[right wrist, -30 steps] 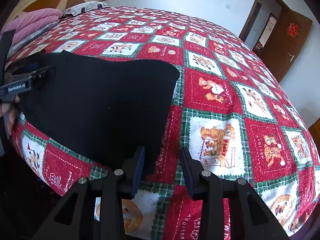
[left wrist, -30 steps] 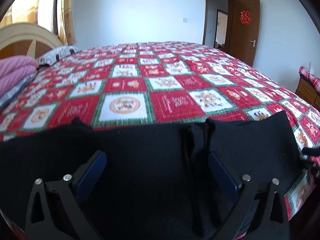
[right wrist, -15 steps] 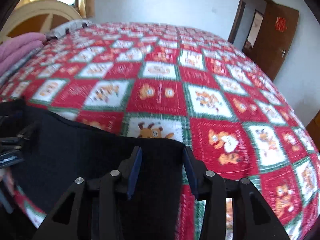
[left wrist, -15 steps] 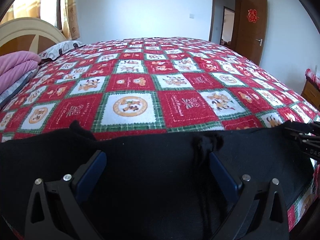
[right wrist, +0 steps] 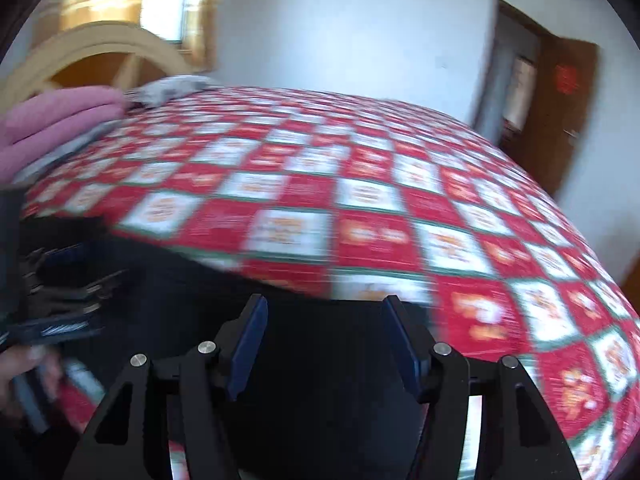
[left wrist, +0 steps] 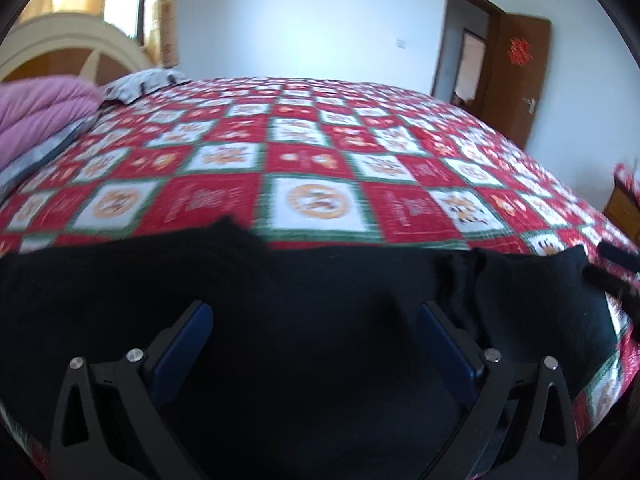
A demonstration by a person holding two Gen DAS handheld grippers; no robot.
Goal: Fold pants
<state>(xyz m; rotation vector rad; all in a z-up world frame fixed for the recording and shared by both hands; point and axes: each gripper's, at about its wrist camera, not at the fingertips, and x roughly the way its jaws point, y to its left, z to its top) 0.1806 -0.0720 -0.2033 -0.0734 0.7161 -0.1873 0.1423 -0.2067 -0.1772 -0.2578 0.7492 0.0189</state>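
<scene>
Black pants [left wrist: 320,300] lie spread along the near edge of a bed with a red, white and green patchwork cover [left wrist: 312,168]. My left gripper [left wrist: 316,320] is open, its blue-padded fingers wide apart over the black cloth, a drawstring [left wrist: 460,280] by the right finger. My right gripper [right wrist: 324,332] is open over the pants' right end [right wrist: 328,380]. The left gripper [right wrist: 60,300] shows blurred at the right wrist view's left edge.
Folded pink bedding [left wrist: 40,112] and a grey pillow [left wrist: 144,84] lie by the cream headboard [left wrist: 72,48] at the far left. A brown door [left wrist: 520,80] stands open at the far right. A wooden cabinet [left wrist: 624,208] stands right of the bed.
My right gripper has swung left from the bed cover onto the pants' right end and opened wider. My left gripper has stayed open over the pants, shifting slightly.
</scene>
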